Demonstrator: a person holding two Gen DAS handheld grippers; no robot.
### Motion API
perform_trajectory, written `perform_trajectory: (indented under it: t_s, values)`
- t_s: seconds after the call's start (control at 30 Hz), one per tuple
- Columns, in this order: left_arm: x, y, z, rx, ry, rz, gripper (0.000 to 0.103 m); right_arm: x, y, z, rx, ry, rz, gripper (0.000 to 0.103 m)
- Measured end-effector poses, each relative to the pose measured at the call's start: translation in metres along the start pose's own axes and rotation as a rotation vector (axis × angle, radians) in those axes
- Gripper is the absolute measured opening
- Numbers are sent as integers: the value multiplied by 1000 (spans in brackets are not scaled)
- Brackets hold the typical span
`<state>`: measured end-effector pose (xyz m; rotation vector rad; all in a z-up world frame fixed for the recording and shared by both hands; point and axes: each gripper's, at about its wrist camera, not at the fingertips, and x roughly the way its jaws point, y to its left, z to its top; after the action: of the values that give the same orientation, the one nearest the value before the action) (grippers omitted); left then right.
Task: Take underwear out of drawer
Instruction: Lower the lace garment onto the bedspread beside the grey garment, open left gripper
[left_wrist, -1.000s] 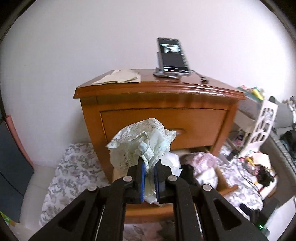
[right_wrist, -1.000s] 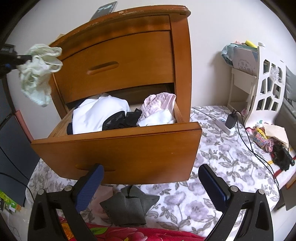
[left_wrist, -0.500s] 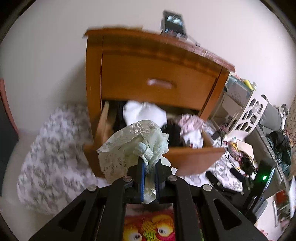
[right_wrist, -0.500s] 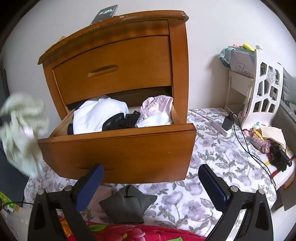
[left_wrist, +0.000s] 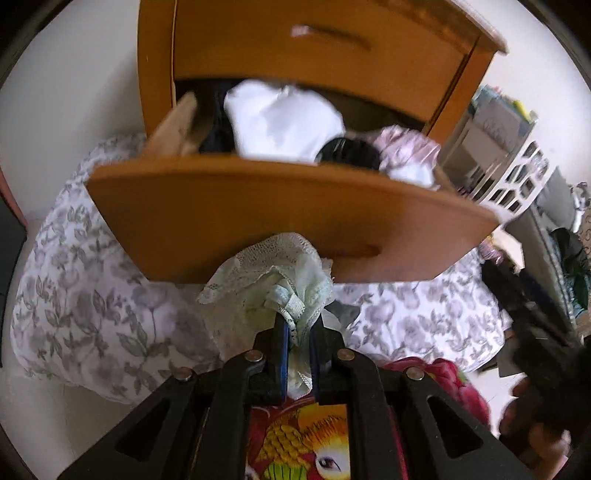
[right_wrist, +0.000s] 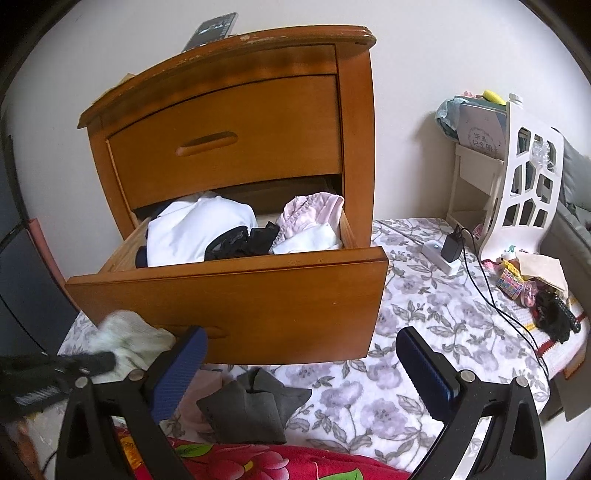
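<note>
Change: we have carried the lace underwear (left_wrist: 275, 280) down from above the drawer (left_wrist: 280, 218) to below its front edge.
Left gripper (left_wrist: 295, 338): clamped on the underwear.
Right gripper (right_wrist: 299, 363): wide apart, empty.
Meaning: one piece is out; we judge release onto the bedspread (right_wrist: 424, 321) comes next.

Floral sheet (right_wrist: 424, 325) with grey flowers covers surface under nightstand (right_wrist: 354, 147). Grey folded cloth (right_wrist: 255, 406) lies on sheet, just beside red flowered blanket (right_wrist: 240, 458). White power strip (right_wrist: 437, 254) with black charger (right_wrist: 452, 245) sits on sheet, black cable (right_wrist: 506, 314) runs from it. White cut-out rack (right_wrist: 532, 184) stands at right, near small clutter. Phone (right_wrist: 210, 31) on nightstand top.
</note>
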<state>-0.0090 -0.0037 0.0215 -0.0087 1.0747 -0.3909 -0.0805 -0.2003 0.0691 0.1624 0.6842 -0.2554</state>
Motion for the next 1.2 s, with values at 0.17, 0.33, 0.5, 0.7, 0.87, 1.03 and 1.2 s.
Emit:
perform_trajectory:
  t_s: [0.17,0.33,0.5,0.7,0.87,1.03,1.2]
  values:
    - [26,0,-3,9,58,31,10,2,0,-1,0,6,1,103]
    - [37,-5,0,23,84,46,10,2,1,-2,-6,9,0,103]
    - [37,-8,5,37,77,64,15,3,1,-2,-9,14,0,103]
    - [32,-8,5,41,63,66,48,4,1,-2,-8,18,2,103]
    - [25,-3,6,25,36,88,60,4,1,-2,-11,19,2,103]
    - [18,6,7,-12,3,118,63,5,2,-3,-15,23,1,103]
    - [7,16,7,-29,-58,164,87,6,3,-3,-22,27,1,103]
